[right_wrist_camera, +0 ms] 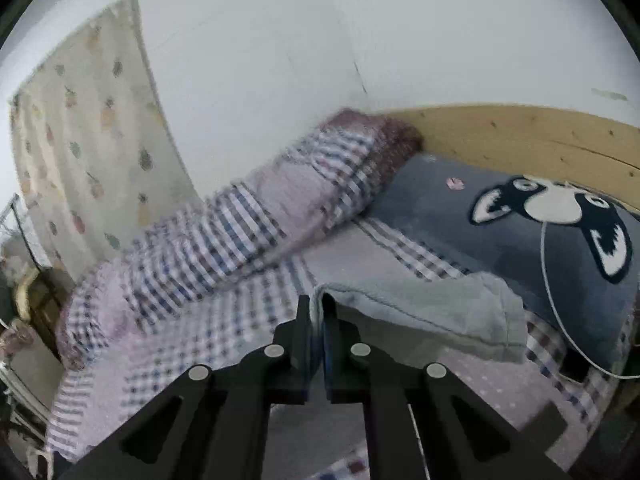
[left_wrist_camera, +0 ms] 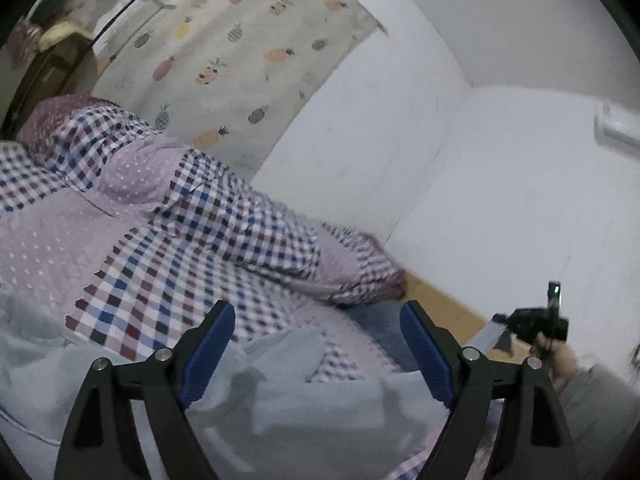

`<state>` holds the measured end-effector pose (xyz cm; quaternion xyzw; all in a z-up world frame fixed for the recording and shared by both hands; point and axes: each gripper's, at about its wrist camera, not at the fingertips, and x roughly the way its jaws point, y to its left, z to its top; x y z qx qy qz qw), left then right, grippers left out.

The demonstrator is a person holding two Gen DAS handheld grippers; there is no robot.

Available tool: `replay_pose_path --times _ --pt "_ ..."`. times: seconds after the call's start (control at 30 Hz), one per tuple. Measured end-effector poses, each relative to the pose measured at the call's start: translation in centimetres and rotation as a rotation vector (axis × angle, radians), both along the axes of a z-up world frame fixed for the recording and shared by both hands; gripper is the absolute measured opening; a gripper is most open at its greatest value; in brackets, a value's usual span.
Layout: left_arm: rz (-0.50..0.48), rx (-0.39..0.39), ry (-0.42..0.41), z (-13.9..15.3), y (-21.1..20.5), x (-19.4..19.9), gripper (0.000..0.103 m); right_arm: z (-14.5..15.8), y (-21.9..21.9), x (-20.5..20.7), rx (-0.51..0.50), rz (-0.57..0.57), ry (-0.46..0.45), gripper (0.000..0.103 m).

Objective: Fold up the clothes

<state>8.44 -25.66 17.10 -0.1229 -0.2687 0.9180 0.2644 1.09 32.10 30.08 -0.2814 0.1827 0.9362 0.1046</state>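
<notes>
**Right claw pinches the pale garment; left claw gapes above it**

While the left gripper [left_wrist_camera: 316,328] stands with its blue-padded fingers [left_wrist_camera: 208,356] spread wide and nothing between them, the pale grey-blue garment [left_wrist_camera: 304,404] lies just below and ahead of it, rumpled across the bed. Beyond the fingertips runs the checked bedsheet [left_wrist_camera: 168,284], and further ahead a rolled quilt [left_wrist_camera: 224,204] in the same check and a dotted lilac lies along the white wall [left_wrist_camera: 400,128]. To the right of this claw, a hand [left_wrist_camera: 560,364] in a grey sleeve grips the other device.

On the right wrist view, the right gripper [right_wrist_camera: 317,312] is clamped nearly closed on a folded edge of the garment [right_wrist_camera: 440,312], which drapes away to the right of the fingertips and hangs above the sheet. Past the garment, to the claw's right, lies a dark blue pillow [right_wrist_camera: 460,232] with a black-and-white dog face, backed by a wooden headboard [right_wrist_camera: 520,132]. Ahead and to the left stretches the quilt [right_wrist_camera: 240,220], and behind it a pineapple-print curtain [right_wrist_camera: 88,140] hangs on the wall. The right view is blurred, so fine folds in the cloth cannot be made out.
</notes>
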Motion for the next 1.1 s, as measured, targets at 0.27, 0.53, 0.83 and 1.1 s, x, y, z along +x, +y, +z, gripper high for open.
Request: replay_pose_path --times 0.27,0.53,0.83,1.1 --pt "0.015 -0.125 -0.062 -1.1 2.2 -0.6 0.087 -10.7 3.5 -10.0 -0.043 -0.013 -0.332 0.01" --pt "-0.008 -0.23 -0.058 -1.6 4.6 -0.4 0.087 -10.2 1.2 -4.6 0.033 0.051 -0.143 0.072" --pt "-0.161 -0.492 -0.029 -2.6 10.1 4.1 0.087 -14.2 3.9 0.5 -0.083 0.057 -0.108 0.08" --pt "-0.143 -0.746 -0.068 -7.6 13.7 10.1 0.087 -19.3 6.6 2.1 -0.221 0.073 -0.126 0.08"
